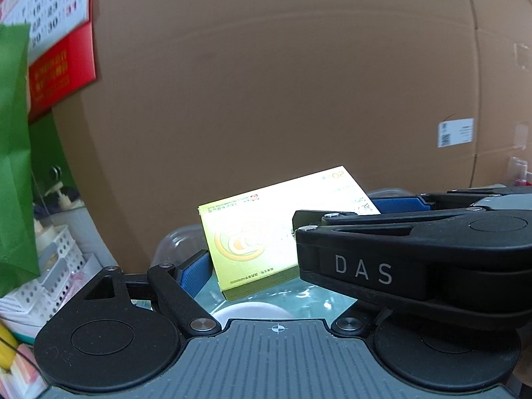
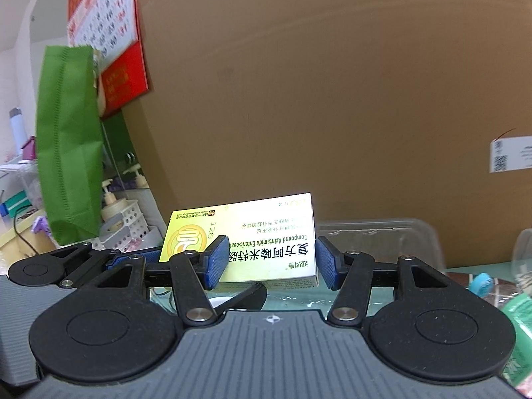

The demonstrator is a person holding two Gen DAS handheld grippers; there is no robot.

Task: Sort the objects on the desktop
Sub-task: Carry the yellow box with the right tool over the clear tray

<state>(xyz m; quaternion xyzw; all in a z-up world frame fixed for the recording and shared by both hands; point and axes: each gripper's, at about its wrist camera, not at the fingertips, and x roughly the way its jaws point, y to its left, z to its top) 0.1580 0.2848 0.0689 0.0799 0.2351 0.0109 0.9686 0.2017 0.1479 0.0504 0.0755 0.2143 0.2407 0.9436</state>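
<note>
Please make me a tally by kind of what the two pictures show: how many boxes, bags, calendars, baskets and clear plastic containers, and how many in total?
Boxes: 2 (yellow medicine box, brown cardboard box)
Bags: 1 (green bag)
Calendars: 1 (wall calendar)
Baskets: 1 (white perforated basket)
Clear plastic containers: 1 (clear plastic container)
Total: 6

One yellow medicine box [image 2: 252, 249], one cardboard carton [image 2: 316, 99], one green bag [image 2: 68, 153], one wall calendar [image 2: 99, 16], two pump bottles [image 2: 114, 204].
</note>
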